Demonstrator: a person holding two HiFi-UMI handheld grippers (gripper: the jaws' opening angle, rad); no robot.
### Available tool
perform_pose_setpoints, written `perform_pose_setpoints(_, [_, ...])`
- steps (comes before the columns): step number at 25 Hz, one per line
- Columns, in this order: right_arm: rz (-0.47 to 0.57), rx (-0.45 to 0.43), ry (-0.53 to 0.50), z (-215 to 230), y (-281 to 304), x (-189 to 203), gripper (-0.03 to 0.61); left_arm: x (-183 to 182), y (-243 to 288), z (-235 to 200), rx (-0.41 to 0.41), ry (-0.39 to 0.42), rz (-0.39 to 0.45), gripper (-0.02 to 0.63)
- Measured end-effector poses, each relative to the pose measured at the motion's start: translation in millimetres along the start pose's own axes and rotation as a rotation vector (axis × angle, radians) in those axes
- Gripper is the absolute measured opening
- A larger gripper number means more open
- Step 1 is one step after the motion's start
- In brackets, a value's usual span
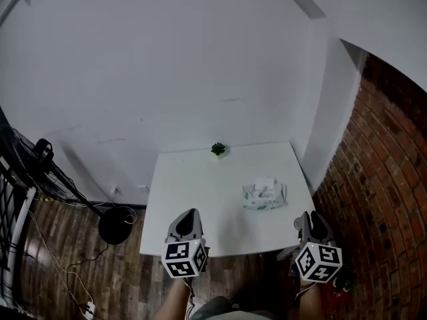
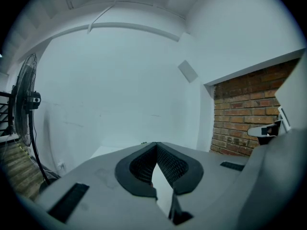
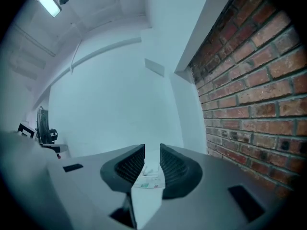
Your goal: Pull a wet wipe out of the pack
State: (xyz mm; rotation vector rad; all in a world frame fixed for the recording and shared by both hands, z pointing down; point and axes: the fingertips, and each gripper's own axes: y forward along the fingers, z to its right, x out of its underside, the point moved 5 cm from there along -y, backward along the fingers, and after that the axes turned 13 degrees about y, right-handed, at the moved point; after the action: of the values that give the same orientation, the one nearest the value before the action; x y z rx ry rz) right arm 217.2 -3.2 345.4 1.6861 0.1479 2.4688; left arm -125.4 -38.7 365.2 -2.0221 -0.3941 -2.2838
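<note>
Hovering empty: my left gripper [image 1: 189, 219] jaws together, right gripper [image 1: 311, 223] slightly parted. Pack [image 1: 264, 196] lying ahead of right; I'm judging left pins, right pinches top wipe [image 1: 265, 185].

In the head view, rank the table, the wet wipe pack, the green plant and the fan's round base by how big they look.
1. table
2. wet wipe pack and fan base look about alike; the base stands lower, on the floor, so I won't rank them.
3. plant, smallest.
</note>
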Motion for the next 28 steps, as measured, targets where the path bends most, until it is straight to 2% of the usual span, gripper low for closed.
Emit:
perform_pose_setpoints(11, [-0.025, 0.021, 0.014, 7.5, 53.7, 0.2, 0.097, -3.8, 70.3, 3.5, 0.056, 0.000, -0.018, 0.000])
perform_pose_setpoints(18, [-0.020, 0.047, 0.003, 6.2, 104.8, -17.1, 0.097, -16.5, 128.0, -13.9, 0.069, -0.014, -0.008, 0.000])
perform_pose_setpoints(28, [-0.056, 0.073, -0.010, 0.0, 178.8, -21.2, 0.089, -5.3, 193.0, -34.6, 0.104, -0.038, -0.050, 0.000])
